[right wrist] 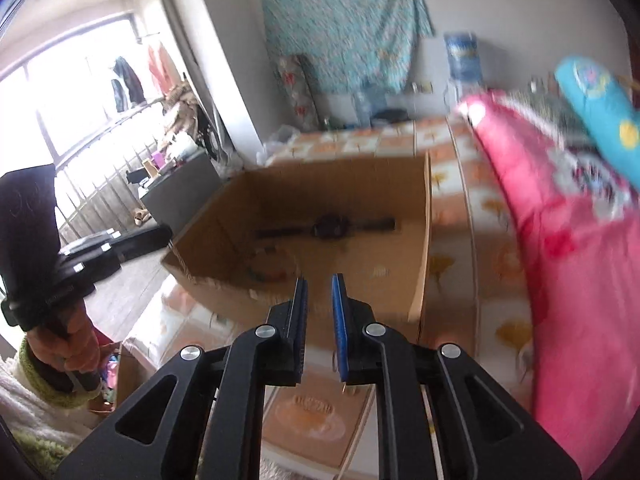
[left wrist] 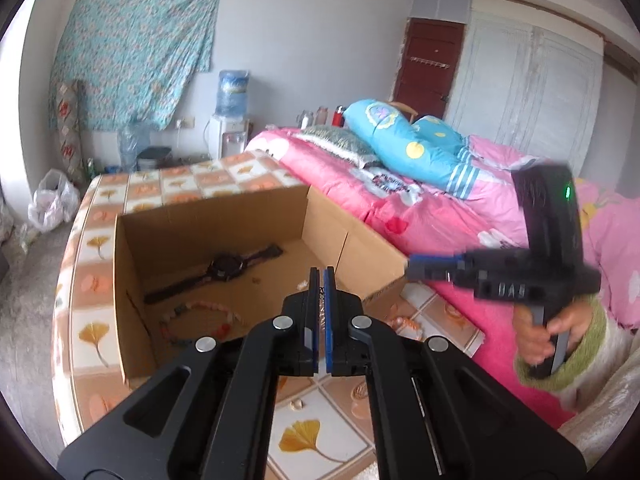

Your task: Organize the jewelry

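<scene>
An open cardboard box (left wrist: 168, 236) stands on the tiled-pattern table (left wrist: 96, 248). On its floor lie a black wristwatch (left wrist: 224, 268) and a string of pastel beads (left wrist: 200, 316). My left gripper (left wrist: 319, 274) hovers over the box's near right corner, shut on what looks like a thin chain (left wrist: 321, 304) in the slit between its pads. In the right wrist view, my right gripper (right wrist: 320, 280) hangs over the box's (right wrist: 400, 184) near wall with a narrow gap between its pads. A thin wire loop (right wrist: 334, 360) shows beside the blue pad; whether it is held is unclear. The watch (right wrist: 332, 226) is blurred there.
A peach and white bead string (left wrist: 404, 326) and small bits (left wrist: 296, 402) lie on the table right of the box. A bed with a pink quilt (left wrist: 440, 216) borders the table on the right. A person's hand (left wrist: 548, 332) holds the right gripper (left wrist: 409, 270) beside the box.
</scene>
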Available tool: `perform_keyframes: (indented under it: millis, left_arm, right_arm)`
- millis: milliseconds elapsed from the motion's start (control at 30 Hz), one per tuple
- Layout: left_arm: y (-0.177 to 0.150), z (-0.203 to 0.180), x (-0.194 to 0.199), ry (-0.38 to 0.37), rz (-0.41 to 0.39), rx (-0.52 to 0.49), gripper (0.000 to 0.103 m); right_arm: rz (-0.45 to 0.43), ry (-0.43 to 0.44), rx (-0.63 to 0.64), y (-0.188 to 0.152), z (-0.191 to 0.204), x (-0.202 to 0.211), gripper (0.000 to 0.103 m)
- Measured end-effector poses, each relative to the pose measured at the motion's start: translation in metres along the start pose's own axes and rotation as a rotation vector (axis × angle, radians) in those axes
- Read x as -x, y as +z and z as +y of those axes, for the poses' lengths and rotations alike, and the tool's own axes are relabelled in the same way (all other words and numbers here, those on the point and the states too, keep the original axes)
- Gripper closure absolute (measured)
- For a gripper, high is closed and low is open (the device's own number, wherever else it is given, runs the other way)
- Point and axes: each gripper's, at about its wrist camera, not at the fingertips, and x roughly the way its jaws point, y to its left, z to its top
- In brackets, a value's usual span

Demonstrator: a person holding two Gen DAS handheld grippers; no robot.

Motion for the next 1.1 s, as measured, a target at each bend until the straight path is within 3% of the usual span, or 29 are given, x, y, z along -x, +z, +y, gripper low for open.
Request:
perform_keyframes:
  millis: [167, 567, 800, 1100]
  left_arm:
    - [-0.019, 0.011, 0.007, 0.020, 0.015, 0.066, 0.102]
    - [-0.072, 0.032, 0.018, 0.116, 0.087, 0.139, 0.102]
    - [-0.088, 0.045, 0.019, 0.118, 0.096, 0.178, 0.102]
    - [-0.090, 0.053, 0.020, 0.125, 0.089, 0.192, 0.102]
  right_arm:
    - [0.099, 0.045, -0.043, -0.040, 0.010, -0.035, 0.077]
    - [0.200, -0.001, 0.242, -0.063, 0.077, -0.118, 0.077]
    - [0.220, -0.071, 0.351, -0.066, 0.093, -0.133, 0.083]
    - [0.225, -0.075, 0.363, -0.066, 0.099, -0.135, 0.092]
